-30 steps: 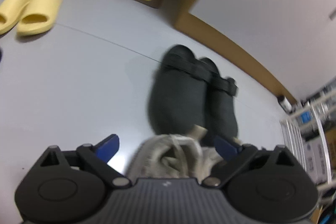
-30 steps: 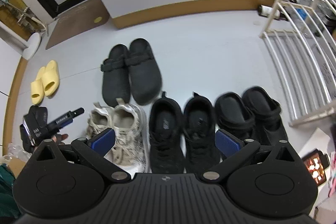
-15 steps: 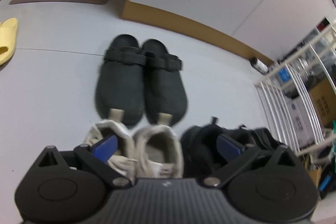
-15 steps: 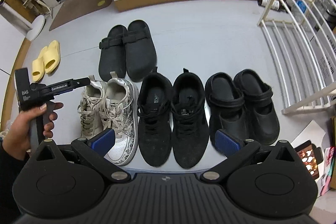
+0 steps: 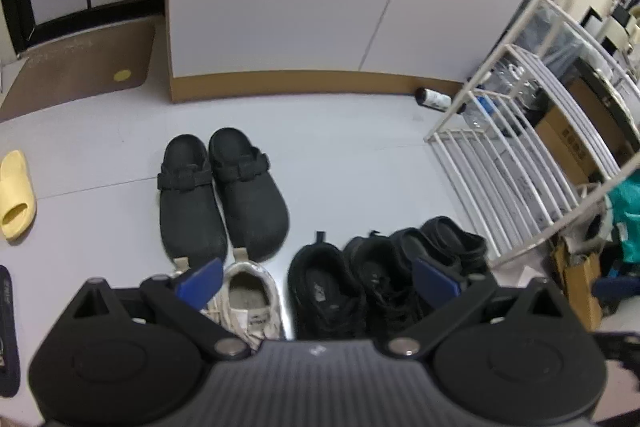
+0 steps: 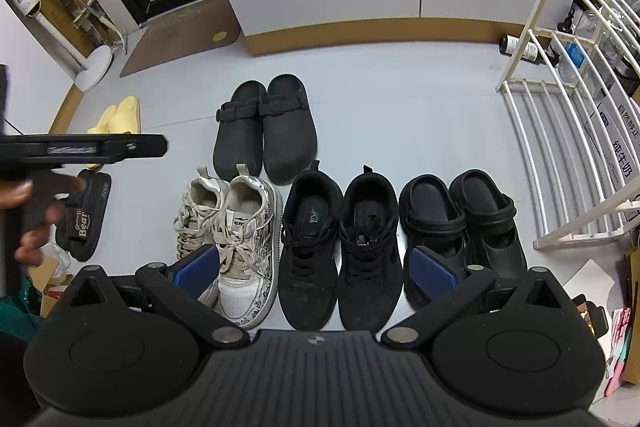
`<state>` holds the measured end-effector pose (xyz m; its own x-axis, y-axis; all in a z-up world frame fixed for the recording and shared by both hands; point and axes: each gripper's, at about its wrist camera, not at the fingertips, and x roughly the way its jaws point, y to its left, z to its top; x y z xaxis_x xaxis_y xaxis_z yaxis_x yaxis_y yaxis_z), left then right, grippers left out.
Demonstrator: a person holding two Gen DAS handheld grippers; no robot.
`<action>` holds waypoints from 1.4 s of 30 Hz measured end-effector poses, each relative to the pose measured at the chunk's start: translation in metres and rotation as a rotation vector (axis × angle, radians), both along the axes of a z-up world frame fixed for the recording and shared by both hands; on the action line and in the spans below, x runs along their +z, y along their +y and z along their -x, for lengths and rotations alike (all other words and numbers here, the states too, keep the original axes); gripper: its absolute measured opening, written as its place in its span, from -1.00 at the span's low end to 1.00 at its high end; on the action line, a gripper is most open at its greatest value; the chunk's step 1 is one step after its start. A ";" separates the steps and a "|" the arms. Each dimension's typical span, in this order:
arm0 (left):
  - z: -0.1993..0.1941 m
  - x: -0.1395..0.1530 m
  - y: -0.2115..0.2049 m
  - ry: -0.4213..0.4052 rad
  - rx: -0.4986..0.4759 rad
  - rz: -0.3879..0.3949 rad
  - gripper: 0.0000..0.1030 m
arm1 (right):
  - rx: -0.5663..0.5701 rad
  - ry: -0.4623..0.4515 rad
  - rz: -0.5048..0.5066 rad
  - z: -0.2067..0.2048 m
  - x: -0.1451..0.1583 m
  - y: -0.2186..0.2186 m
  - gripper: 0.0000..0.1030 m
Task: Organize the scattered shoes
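Both the left gripper (image 5: 318, 277) and right gripper (image 6: 316, 265) are held released and empty above the near row of white sneakers (image 6: 230, 227), black sneakers (image 6: 340, 239) and black clogs (image 6: 460, 223), lined up side by side on the floor (image 6: 400, 123)

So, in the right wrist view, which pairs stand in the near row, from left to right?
White sneakers → black sneakers → black clogs.

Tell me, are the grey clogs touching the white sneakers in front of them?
Cannot tell. In the right wrist view the white sneakers' heel tabs overlap the grey clogs' edge, with no floor showing between them, but that overlap could be only perspective.
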<state>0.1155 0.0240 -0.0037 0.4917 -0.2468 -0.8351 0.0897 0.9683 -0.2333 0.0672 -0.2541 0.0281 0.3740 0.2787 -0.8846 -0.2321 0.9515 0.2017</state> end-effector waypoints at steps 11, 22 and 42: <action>0.054 0.024 -0.036 0.020 0.022 -0.067 0.99 | 0.017 -0.053 0.005 0.020 0.009 -0.013 1.00; 0.075 0.028 -0.054 -0.007 0.044 -0.033 0.99 | -0.024 -0.096 0.028 0.030 0.008 -0.045 1.00; 0.066 -0.010 -0.091 0.099 -0.053 -0.003 0.99 | -0.087 -0.017 0.115 0.023 -0.022 -0.053 0.99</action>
